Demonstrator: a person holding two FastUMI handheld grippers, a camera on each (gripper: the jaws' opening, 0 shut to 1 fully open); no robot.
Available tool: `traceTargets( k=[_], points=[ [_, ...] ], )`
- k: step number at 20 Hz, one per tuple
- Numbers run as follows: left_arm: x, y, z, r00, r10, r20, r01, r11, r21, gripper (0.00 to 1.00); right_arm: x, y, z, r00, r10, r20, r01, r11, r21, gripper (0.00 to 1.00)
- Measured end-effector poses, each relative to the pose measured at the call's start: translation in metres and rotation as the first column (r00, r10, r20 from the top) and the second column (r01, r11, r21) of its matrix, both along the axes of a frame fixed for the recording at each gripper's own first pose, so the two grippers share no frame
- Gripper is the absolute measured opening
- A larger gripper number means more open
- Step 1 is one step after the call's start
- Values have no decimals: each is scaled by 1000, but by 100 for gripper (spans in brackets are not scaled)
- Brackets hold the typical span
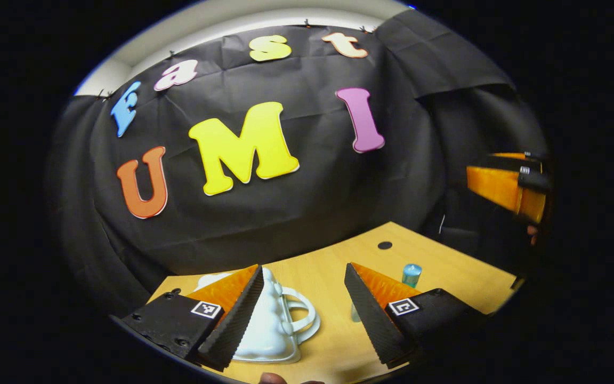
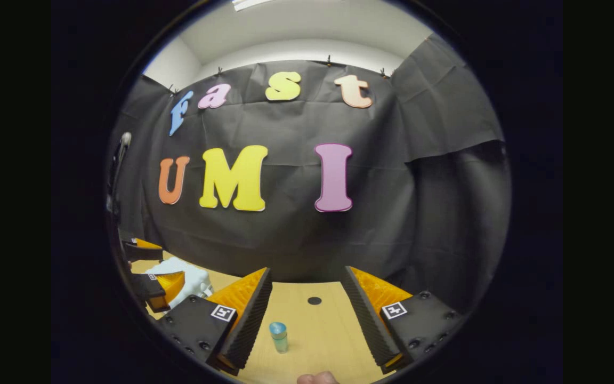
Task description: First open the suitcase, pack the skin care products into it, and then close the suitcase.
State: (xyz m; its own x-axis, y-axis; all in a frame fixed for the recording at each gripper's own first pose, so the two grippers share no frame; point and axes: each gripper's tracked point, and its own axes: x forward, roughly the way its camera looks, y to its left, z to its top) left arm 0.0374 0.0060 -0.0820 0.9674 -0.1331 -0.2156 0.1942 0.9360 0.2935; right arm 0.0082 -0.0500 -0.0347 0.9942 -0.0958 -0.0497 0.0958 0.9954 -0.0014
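Here, left tool [image 1: 303,306] spread wide above white suitcase [image 1: 272,328], right tool [image 2: 307,314] wide, blue-capped bottle [image 2: 279,336] between its fingers, untouched.

One small white suitcase [image 1: 272,325] lies on the wooden table [image 1: 445,266], and the right gripper view shows the same single case [image 2: 187,280] at its left edge. One skin care bottle [image 2: 279,336] with a blue cap stands on the tabletop; the left gripper view gives the same one bottle [image 1: 411,275]. One dark round hole [image 2: 314,301] marks the table surface. Two grippers are in sight: the left gripper [image 1: 303,312] and the right gripper [image 2: 308,314], each with two fingers and each finger base carrying one square marker tag, four tags in all.
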Motion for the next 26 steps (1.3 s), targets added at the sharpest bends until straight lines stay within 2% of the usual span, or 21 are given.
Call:
traceTargets(
  k=[3, 6, 8, 11, 16, 17, 21, 22, 23, 26],
  points=[
    [13, 3, -41, 991, -76, -106, 91, 986, 137, 98, -5, -16, -9, 999, -42, -18, 42, 999, -2, 81],
    [21, 13, -98, 951, -116, -288, 200, 938, 282, 98, -10, -30, -16, 996, -81, -40, 81, 997, -12, 80],
    [25, 22, -122, 927, -113, -358, 252, 894, 371, 98, -15, -41, -21, 992, -113, -57, 112, 993, -25, 78],
    [27, 23, -145, 893, -102, -439, 327, 817, 475, 97, -24, -60, -27, 982, -171, -74, 170, 985, -28, 81],
    [47, 38, -165, 870, -80, -486, 405, 678, 613, 90, -35, -80, -34, 964, -251, -91, 250, 968, -20, 81],
    [50, 37, -168, 870, -83, -486, 413, 662, 626, 88, -37, -81, -34, 961, -261, -91, 260, 965, -22, 81],
    [51, 45, -184, 846, -61, -529, 454, 602, 657, 75, -47, -85, -38, 951, -295, -95, 293, 956, -30, 81],
    [53, 47, -186, 846, -59, -529, 458, 589, 666, 54, -49, -86, -40, 947, -303, -103, 302, 953, -29, 81],
    [53, 45, -187, 846, -60, -530, 462, 580, 671, 42, -52, -87, -42, 945, -307, -110, 306, 952, -25, 79],
    [52, 44, -185, 845, -62, -532, 465, 577, 671, 37, -58, -86, -43, 941, -319, -114, 318, 948, -24, 81]
  ],
)
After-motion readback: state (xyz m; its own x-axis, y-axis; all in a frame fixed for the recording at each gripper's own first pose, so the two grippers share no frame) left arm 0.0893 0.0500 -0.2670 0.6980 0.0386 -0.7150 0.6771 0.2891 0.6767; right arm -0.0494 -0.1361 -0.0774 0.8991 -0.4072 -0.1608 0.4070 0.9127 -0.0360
